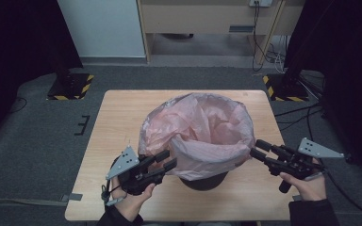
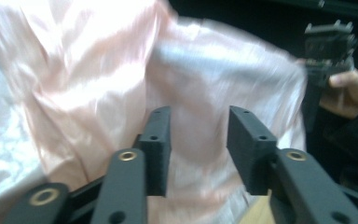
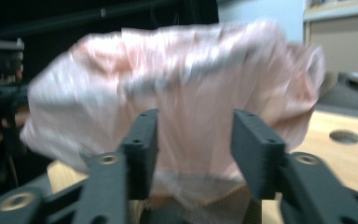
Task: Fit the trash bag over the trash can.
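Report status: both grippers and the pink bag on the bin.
Left gripper open at thin pink plastic bag, near-left side. Right gripper open at its right edge. Bag draped over dark round bin. Nothing in the way.

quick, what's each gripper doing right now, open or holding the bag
Left gripper: open, jaws apart at the pink bag, nothing clamped.
Right gripper: open, jaws apart at the bag's other side, nothing clamped.

Left tongs (image 1: 166, 160) and right tongs (image 1: 258, 148) both held forward, jaws apart.
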`<state>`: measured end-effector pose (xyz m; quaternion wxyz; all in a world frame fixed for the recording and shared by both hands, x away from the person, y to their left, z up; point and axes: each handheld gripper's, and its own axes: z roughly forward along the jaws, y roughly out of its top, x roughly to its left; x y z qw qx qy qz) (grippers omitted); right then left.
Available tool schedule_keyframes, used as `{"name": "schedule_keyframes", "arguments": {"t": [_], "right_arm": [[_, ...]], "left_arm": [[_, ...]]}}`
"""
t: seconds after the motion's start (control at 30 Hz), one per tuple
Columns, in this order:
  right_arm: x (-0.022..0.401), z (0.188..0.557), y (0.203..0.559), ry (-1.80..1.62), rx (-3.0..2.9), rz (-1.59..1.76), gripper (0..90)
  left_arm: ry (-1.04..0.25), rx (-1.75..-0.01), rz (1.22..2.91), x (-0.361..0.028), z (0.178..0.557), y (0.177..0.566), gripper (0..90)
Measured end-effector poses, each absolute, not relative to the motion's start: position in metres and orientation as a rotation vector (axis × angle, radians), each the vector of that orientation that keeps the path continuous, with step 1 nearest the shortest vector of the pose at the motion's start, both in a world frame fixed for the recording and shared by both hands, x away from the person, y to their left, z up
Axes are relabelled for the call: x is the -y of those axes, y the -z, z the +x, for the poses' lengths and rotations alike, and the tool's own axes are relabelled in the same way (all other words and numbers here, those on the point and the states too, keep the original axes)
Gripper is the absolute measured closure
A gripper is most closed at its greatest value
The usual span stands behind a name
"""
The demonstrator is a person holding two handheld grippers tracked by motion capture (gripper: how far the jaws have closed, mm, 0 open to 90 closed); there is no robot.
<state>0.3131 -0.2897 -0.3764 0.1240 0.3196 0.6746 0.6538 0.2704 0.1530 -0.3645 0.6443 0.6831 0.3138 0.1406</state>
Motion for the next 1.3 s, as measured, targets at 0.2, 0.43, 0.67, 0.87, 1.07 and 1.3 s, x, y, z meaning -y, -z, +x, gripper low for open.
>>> {"name": "schedule_keyframes", "arguments": {"t": [0.2,0.43,0.67,0.87,1.07,1.3], "right_arm": [[0.291,0.319,0.362,-1.978,-1.818,0.975,37.4],[0.274,0.338,0.337,-2.008,-1.678,0.966,31.6],[0.252,0.359,0.304,-2.024,-1.636,0.955,28.3],[0.222,0.376,0.276,-2.014,-1.666,0.937,27.5],[0.171,0.397,0.266,-1.896,-1.83,0.916,28.4],[0.127,0.411,0.272,-1.764,-1.983,0.92,29.1]], "left_arm": [[-0.421,-0.76,1.497,-0.161,0.273,0.356,44.3],[-0.485,-0.803,1.447,-0.174,0.277,0.354,38.6],[-0.568,-0.866,1.385,-0.196,0.285,0.352,32.5],[-0.607,-0.954,1.333,-0.217,0.292,0.356,30.5],[-0.627,-1.054,1.322,-0.237,0.304,0.374,29.2],[-0.627,-1.174,1.392,-0.249,0.32,0.41,29.1]]}}
